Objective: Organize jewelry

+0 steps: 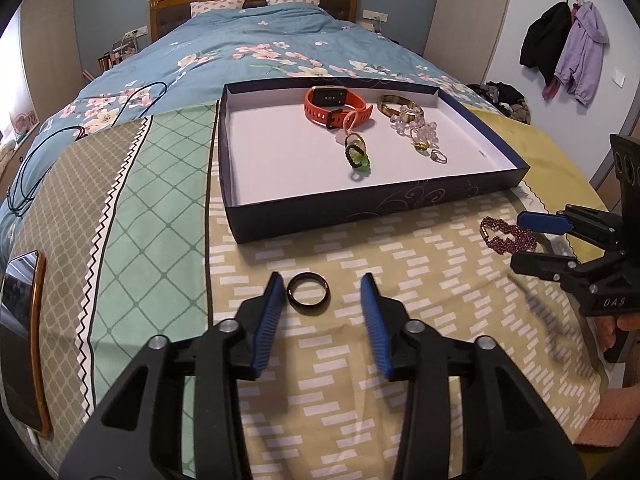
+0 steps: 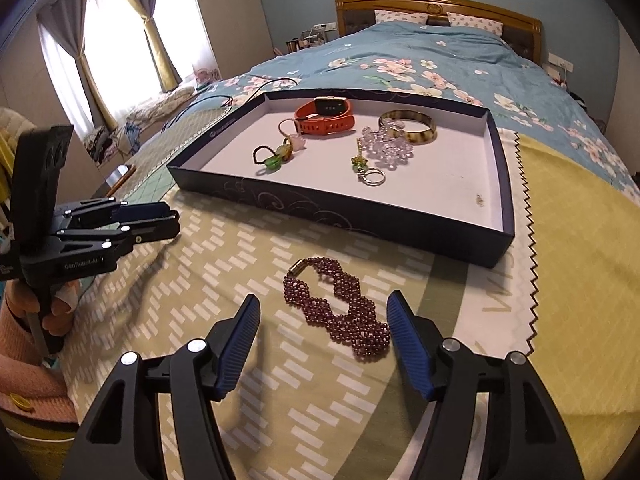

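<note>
Lying outside the tray (image 1: 376, 204) on the bedspread are two pieces not yet put away: a dark ring (image 1: 309, 292) and a purple bead bracelet (image 2: 340, 312), both near the tray's front edge. A watch (image 1: 334, 106), bangle (image 1: 400, 106) and small pieces already sit inside. The left gripper (image 1: 322, 298) stands open around the ring, seemingly not touching; the right gripper (image 2: 322, 320) straddles the bracelet, open.

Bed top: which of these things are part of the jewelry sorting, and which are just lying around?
Job:
dark ring between left gripper jaws
purple beaded bracelet at right gripper
tray holding orange watch, bangle, crystal beads, small ring

Lying about:
phone
black cable
hanging jackets
</note>
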Demonstrator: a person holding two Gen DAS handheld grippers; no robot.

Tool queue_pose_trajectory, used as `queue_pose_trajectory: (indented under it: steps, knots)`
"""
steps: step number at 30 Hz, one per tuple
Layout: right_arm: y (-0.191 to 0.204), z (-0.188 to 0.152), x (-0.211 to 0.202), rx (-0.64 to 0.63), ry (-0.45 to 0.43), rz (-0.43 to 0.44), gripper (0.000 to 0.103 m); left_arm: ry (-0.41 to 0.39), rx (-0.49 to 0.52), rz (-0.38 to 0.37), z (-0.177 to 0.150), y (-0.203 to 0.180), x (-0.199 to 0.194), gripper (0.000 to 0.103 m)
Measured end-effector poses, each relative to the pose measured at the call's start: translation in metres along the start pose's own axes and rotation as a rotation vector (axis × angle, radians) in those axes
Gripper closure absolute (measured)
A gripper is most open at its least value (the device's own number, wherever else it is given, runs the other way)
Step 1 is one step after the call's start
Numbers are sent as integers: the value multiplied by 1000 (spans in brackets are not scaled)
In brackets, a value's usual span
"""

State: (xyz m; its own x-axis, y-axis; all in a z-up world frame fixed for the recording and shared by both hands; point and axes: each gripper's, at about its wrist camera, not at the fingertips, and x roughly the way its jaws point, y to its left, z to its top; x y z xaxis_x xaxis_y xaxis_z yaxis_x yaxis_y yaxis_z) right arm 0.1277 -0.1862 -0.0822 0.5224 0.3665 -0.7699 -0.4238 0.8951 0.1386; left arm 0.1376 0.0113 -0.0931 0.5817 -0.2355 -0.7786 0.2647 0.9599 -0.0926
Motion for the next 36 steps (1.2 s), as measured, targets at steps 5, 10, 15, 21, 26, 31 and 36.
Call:
queue_pose_trajectory:
  steps: [5, 10, 15, 21, 26, 31, 36]
  knots:
    - [2, 0, 0, -6, 3, -1, 39, -2, -13, -5, -1, -1, 0, 73]
    - [5, 0, 1, -23, 6, -37, 45, -2, -13, -7, -1, -2, -1, 79]
    - [3, 1, 2, -30, 7, -74, 60, -2, -18, -18, -3, -4, -1, 81]
    - [-1, 1, 1, -23, 2, -85, 86, 0, -8, -32, -4, -7, -2, 79]
    - [-3, 1, 0, -20, -5, -68, 93, 0, -7, -35, -5, -7, -2, 80]
    - [-3, 1, -6, -15, -26, -45, 96, -1, 4, -34, -6, -9, -4, 81]
    - [-3, 3, -10, -2, -48, -24, 96, -2, 10, -33, -6, -12, -4, 81]
